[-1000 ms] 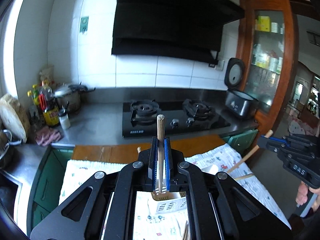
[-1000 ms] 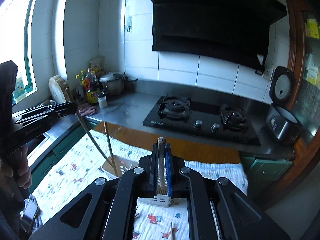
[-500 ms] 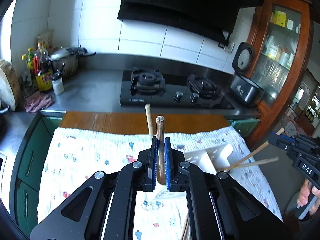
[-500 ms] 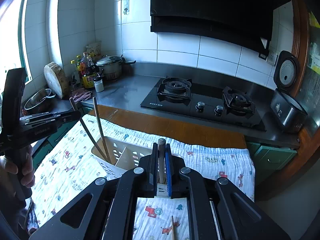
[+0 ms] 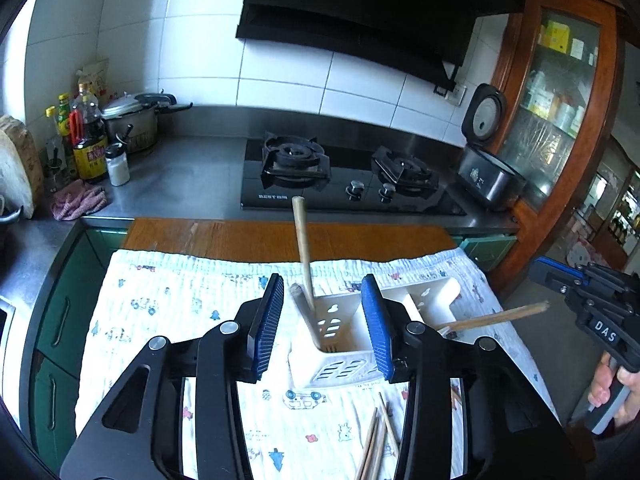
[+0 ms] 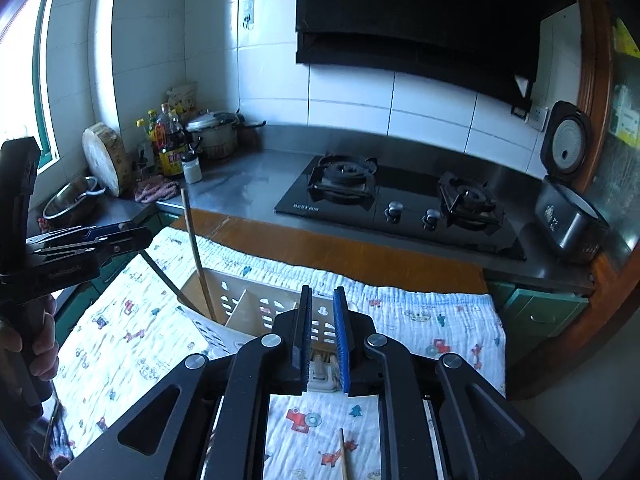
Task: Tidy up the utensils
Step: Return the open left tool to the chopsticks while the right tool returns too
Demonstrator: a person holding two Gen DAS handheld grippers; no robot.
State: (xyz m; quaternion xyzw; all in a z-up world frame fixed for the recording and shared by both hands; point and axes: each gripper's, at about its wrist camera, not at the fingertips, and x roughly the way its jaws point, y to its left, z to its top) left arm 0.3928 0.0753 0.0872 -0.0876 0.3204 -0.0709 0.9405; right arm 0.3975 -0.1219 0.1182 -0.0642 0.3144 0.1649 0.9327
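Observation:
A white slotted utensil holder (image 5: 344,368) stands on the patterned cloth (image 5: 180,300). My left gripper (image 5: 322,284) hangs just above the holder's near compartment, its jaws opening, nothing between the blue pads (image 5: 266,320). A chopstick (image 5: 302,248) stands in that compartment and a second chopstick's tip (image 5: 296,290) leans beside it. My right gripper (image 6: 323,292) is over the holder (image 6: 256,304), its jaws opening a little with no stick in them. Chopstick ends (image 6: 322,358) lie in the compartment below. Another chopstick (image 5: 496,316) slants out of the far compartment.
Loose chopsticks (image 5: 376,440) lie on the cloth in front of the holder, and one chopstick (image 6: 343,456) lies under the right gripper. Behind the wooden table edge are the gas stove (image 5: 344,176), a rice cooker (image 5: 488,176), bottles (image 5: 90,144) and a pot (image 5: 132,120).
Both grippers came down over the holder. Each held an upright chopstick; both have let go, and the sticks now stand in the holder. The left jaws spread wide, the right only slightly.

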